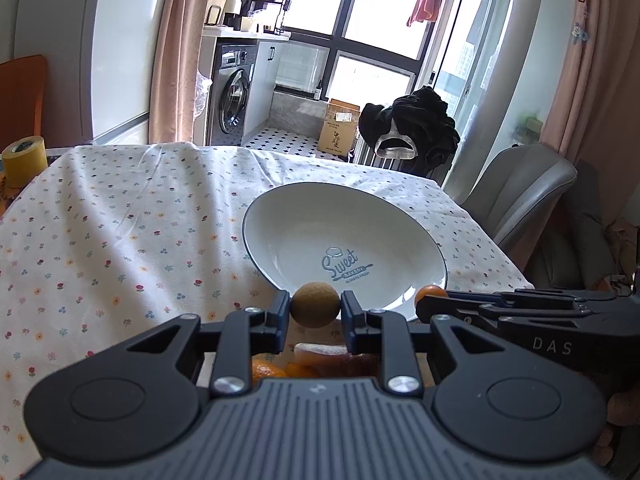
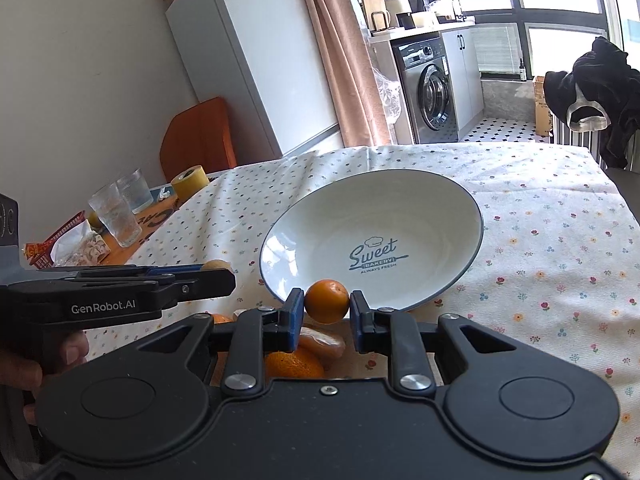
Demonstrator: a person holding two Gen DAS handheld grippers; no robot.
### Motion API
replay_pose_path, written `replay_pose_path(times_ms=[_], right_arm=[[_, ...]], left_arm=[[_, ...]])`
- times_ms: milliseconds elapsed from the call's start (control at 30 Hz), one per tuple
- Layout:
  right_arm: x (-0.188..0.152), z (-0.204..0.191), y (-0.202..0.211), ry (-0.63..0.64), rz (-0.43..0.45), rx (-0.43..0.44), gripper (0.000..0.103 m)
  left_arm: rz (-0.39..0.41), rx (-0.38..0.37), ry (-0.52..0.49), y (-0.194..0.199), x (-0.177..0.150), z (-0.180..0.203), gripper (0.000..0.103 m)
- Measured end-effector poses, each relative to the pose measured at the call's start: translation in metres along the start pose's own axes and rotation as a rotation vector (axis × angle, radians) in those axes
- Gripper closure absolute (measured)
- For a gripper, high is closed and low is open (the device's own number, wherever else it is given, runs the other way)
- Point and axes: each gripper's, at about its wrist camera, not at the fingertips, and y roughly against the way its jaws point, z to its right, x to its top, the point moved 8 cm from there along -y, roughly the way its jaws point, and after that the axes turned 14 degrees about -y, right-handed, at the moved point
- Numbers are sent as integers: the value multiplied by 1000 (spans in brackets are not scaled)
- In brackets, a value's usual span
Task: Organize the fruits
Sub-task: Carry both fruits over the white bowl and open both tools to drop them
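Left tool point(image 1: 315, 309): clamped on 1 brown kiwi point(image 1: 315, 305), which sits between the 2 blue-padded fingers at lower centre of the left wrist view, in front of the near rim of the plate. In the right wrist view the same tool enters from the left edge, with the kiwi showing at its tip at centre left.

Right tool point(image 2: 326, 311): clamped on 1 small orange point(image 2: 327, 301), pads pressing both sides, at lower centre of the right wrist view, also against the near rim of the plate as seen. In the left wrist view this tool reaches in from the right edge, the orange visible at its tip at lower right of centre.

White plate point(image 2: 460, 216): dark rim, blue "Sweet Bakery" print in the well, nothing in it; it lies on the flower-print cloth covering the surface point(image 1: 120, 220), at centre frame in both views.

Remaining fruit point(image 2: 294, 362): orange pieces and a paler one lie below the tools, partly hidden by the tool bodies; the count cannot be told.

Periphery: 1 yellow tape roll point(image 1: 24, 160) at left edge; 2 drinking glasses point(image 2: 116, 216) at left of the right wrist view. A hand point(image 2: 48, 364) grips the left tool's handle at lower left.
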Motion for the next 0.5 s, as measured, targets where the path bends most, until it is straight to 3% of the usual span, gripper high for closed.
replay_pose_path(times_ms=[500], right_arm=[[6, 21, -26, -46, -7, -22, 80]], left_arm=[[-35, -29, -48, -42, 12, 12, 78]])
